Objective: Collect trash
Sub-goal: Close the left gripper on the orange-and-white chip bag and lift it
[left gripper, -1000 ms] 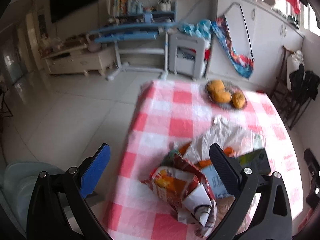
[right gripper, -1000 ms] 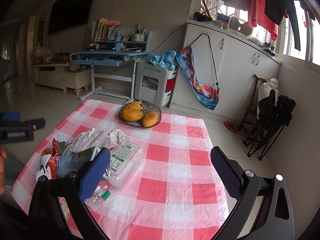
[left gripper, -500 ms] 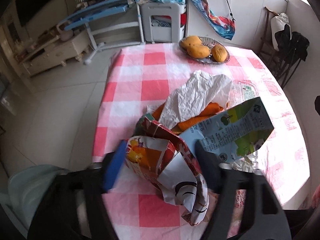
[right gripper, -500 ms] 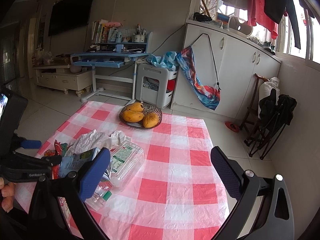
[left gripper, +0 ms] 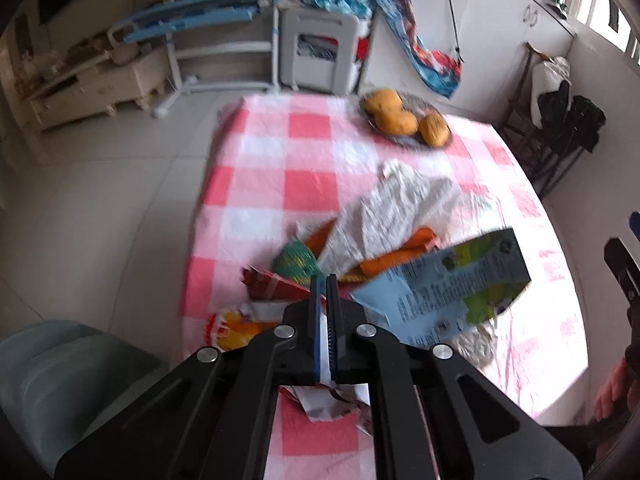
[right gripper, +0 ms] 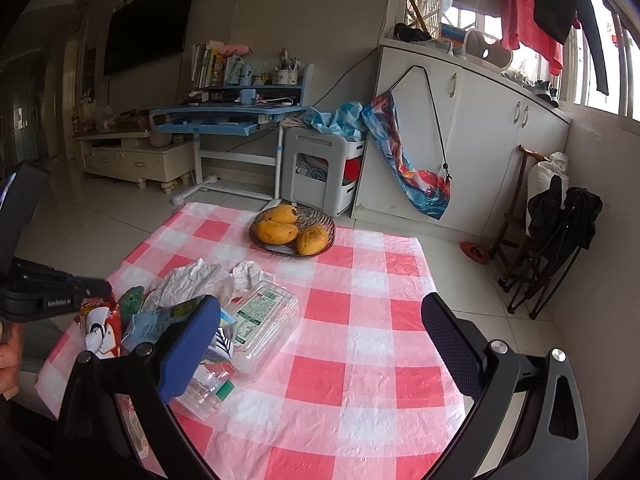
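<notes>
Left gripper (left gripper: 325, 284) clamped on snack wrapper (left gripper: 256, 320) — near surface (right gripper: 360, 320) edge.
Right gripper (right gripper: 320, 320) spread wide, holding nothing — carton (left gripper: 440, 292), paper and plastic box (right gripper: 264, 320) heaped alongside.

Trash lies heaped at the table's near-left corner — a red-and-yellow snack wrapper (left gripper: 256, 316), crumpled white paper (left gripper: 396, 216), a tilted blue-green carton (left gripper: 448, 288) and a flattened clear plastic box (right gripper: 264, 320) with a green label.
</notes>
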Demonstrator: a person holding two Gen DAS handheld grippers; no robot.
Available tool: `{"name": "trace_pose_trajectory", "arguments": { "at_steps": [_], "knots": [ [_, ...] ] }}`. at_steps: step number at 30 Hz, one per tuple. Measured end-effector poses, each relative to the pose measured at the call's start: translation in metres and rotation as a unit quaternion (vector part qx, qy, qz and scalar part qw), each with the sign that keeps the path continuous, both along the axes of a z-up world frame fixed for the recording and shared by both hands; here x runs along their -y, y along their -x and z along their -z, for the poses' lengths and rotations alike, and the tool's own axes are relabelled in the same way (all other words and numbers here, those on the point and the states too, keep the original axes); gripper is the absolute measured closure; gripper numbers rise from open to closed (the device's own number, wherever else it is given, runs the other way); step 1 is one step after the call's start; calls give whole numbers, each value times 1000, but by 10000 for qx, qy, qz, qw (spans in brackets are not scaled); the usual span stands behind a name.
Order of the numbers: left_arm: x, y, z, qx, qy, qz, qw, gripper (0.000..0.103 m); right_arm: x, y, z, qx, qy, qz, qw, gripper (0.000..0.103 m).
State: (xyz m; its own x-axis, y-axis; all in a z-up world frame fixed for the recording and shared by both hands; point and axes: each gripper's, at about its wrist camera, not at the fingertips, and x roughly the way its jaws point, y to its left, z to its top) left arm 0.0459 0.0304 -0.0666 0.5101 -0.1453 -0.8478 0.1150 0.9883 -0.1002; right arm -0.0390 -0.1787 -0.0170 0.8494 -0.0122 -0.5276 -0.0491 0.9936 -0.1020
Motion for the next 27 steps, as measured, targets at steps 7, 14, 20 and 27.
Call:
{"name": "trace_pose_trajectory", "arguments": {
  "at_steps": [7,14,20,27],
  "knots": [
    [19,13,7,-146,-661,114,9976,43,1,1,0,-23,-50,-30,10000,6],
    [19,13,21,-121,-824,183,9964,77,-4,11,-5,-141,-17,-474,9988,6],
    [-1,19,-15,475,-392,-65,9981,86,-14,22,6,-766,-201,-1477,9859,6],
    [0,39,-52,1576,26,5,9875,87,-34,15,41,-1910,-1090,-2363,9465,6]
  ]
}}
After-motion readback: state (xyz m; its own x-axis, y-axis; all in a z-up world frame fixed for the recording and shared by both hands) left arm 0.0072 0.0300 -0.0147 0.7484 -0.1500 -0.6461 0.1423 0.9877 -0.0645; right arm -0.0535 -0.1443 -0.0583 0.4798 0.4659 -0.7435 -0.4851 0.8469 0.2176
